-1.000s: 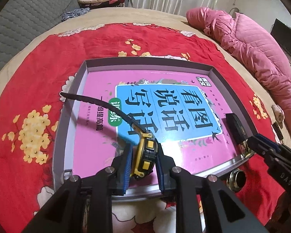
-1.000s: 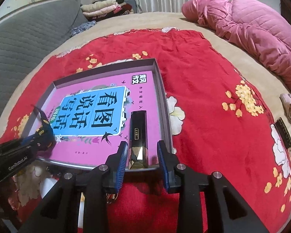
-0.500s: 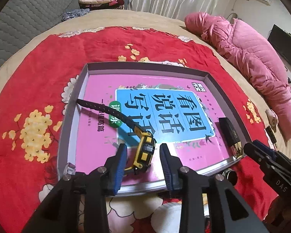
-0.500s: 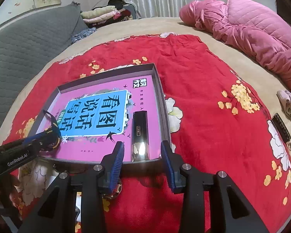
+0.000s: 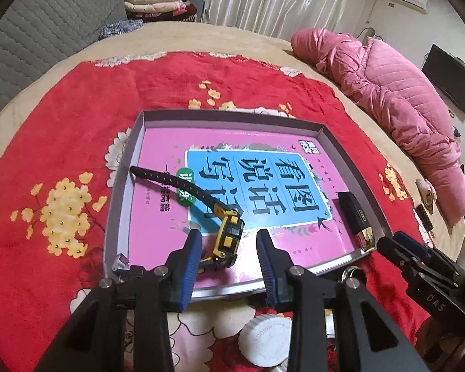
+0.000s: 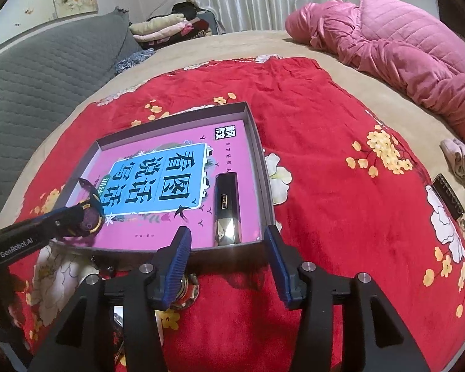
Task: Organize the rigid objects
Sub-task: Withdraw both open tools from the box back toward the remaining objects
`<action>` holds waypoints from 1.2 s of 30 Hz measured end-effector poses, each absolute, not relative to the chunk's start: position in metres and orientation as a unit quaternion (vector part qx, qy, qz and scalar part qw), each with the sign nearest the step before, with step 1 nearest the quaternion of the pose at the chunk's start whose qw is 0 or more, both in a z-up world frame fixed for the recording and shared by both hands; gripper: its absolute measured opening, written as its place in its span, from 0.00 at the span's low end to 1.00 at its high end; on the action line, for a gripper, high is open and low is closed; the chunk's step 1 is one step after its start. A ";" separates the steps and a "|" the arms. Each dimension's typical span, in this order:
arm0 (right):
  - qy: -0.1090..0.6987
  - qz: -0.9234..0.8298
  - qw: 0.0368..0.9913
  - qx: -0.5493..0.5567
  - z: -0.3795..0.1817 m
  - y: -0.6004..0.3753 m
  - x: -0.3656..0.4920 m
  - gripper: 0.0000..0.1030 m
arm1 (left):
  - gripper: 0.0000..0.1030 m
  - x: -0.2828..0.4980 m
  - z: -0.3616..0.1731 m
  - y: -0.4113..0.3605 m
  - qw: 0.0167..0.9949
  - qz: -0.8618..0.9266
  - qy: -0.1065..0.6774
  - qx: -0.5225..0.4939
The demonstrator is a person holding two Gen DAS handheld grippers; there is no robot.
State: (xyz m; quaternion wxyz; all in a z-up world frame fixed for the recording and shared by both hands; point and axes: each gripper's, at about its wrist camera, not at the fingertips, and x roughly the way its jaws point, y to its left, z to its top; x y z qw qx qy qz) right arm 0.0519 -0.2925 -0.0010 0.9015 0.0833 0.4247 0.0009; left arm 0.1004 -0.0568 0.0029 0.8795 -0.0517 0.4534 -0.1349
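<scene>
Here, in the left wrist view, a red floral cloth (image 5: 77, 130) covers a bed; on it lies a shallow grey tray (image 5: 121, 198) lined with a pink book cover (image 5: 170, 161) bearing a blue title panel; at the tray's near left, a yellow-and-black watch (image 5: 228, 241) lies on its side, its black strap (image 5: 170, 183) stretching toward the left wall; the left gripper (image 5: 228, 263) stands released, its blue-padded fingers (image 5: 190, 263) on either side of the watch with a visible gap at each pad; near the tray's right wall lies a black rectangular case (image 5: 355, 217) with a gold near end; below the tray's near rim, a white round cap (image 5: 263, 341) sits on the cloth, partly hidden by the fingers; at the right edge the other tool's tip reaches the tray's near right corner.

In the right wrist view, the left tool enters from the left, the watch (image 6: 88, 220) at its tip inside the tray (image 6: 257, 142); the black case (image 6: 226, 204) lies lengthwise beside the tray's right wall; the right gripper (image 6: 228, 266) is opening, nothing pressed between its fingers (image 6: 176, 260), the case's gold end seen just beyond them; a small metallic round object (image 6: 187, 291) lies under the left finger; farther right, a dark flat item (image 6: 449, 198) rests near the cloth's edge; a pink quilted jacket (image 6: 403, 46) lies at the far right.
</scene>
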 end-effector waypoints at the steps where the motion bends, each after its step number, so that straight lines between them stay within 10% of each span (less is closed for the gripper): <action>1: 0.425 0.001 0.901 0.083 -0.001 -0.292 0.052 0.50 | 0.35 0.100 0.004 -0.057 0.881 -0.136 0.451 -0.050; 36: 0.414 -0.003 0.905 0.094 0.011 -0.293 0.033 0.61 | 0.51 0.055 0.049 -0.037 0.907 -0.115 0.401 -0.052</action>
